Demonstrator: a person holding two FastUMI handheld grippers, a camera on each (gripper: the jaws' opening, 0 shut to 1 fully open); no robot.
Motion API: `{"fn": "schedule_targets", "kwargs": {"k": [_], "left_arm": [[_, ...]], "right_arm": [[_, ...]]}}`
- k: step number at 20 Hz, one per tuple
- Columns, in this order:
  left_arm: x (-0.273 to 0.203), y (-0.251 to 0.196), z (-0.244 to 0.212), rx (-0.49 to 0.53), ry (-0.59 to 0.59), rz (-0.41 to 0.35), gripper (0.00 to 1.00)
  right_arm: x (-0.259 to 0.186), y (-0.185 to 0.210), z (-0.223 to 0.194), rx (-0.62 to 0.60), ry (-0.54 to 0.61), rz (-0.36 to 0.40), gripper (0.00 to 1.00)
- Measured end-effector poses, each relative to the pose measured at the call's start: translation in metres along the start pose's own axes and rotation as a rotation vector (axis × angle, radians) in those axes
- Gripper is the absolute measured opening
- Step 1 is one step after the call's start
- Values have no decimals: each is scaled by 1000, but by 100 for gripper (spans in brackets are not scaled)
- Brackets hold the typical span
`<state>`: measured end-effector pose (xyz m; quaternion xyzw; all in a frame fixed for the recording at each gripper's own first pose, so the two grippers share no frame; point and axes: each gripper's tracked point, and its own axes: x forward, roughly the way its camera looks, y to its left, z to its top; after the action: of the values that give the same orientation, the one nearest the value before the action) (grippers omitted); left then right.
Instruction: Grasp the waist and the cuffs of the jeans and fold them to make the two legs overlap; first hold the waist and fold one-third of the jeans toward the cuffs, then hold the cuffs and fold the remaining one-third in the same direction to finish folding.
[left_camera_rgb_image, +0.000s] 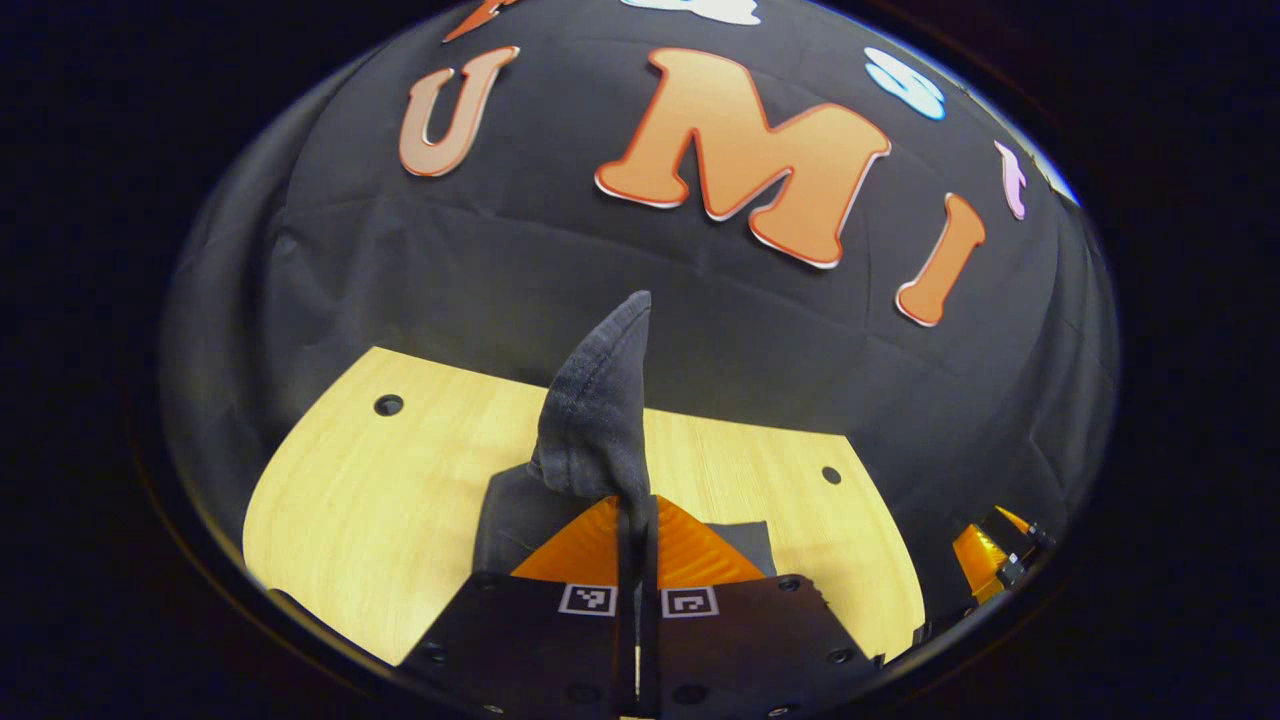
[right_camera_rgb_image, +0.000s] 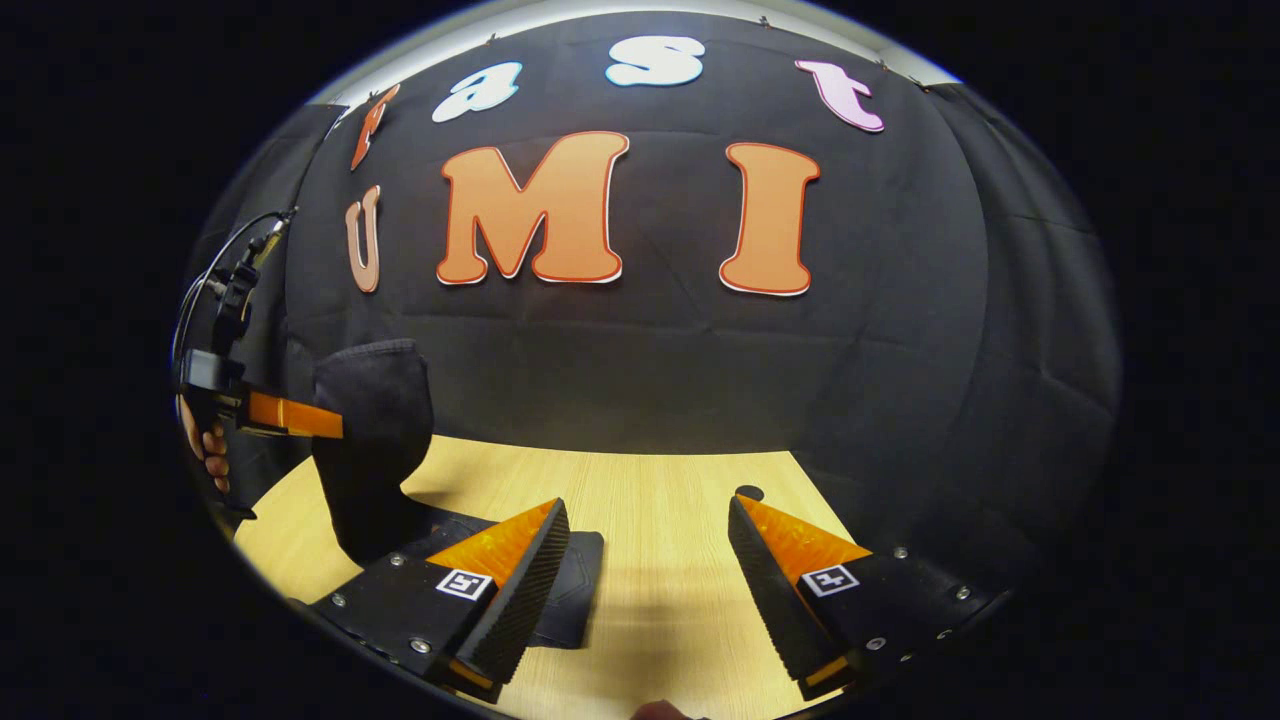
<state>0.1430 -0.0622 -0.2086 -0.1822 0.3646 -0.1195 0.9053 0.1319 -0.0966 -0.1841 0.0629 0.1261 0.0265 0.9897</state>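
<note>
Left hand-held gripper (left_camera_rgb_image: 637, 520) clamped on jeans (left_camera_rgb_image: 597, 420), lifting fold above bench (left_camera_rgb_image: 380, 500). Right hand-held gripper (right_camera_rgb_image: 648, 560) fingers wide apart, hovering over bench, gripping nothing.

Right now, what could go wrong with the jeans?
1. One tool, the left tool, pinches a lifted end of the jeans; the rest hangs to the table, so the fabric might slip out.
2. The right tool is open and holds nothing, so the fold may land crooked.
3. Part of the jeans lies beside a right tool finger and might get dragged.
</note>
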Motion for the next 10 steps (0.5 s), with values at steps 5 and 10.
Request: {"fn": "schedule_targets", "kwargs": {"k": [5,10], "left_arm": [[24,-38,-47,106,135,1,3],[14,-91,-56,150,123,-146,29]], "right_arm": [[1,-15,-5,-1,5,3,96],[2,-25,-4,5,4,0,96]]}}
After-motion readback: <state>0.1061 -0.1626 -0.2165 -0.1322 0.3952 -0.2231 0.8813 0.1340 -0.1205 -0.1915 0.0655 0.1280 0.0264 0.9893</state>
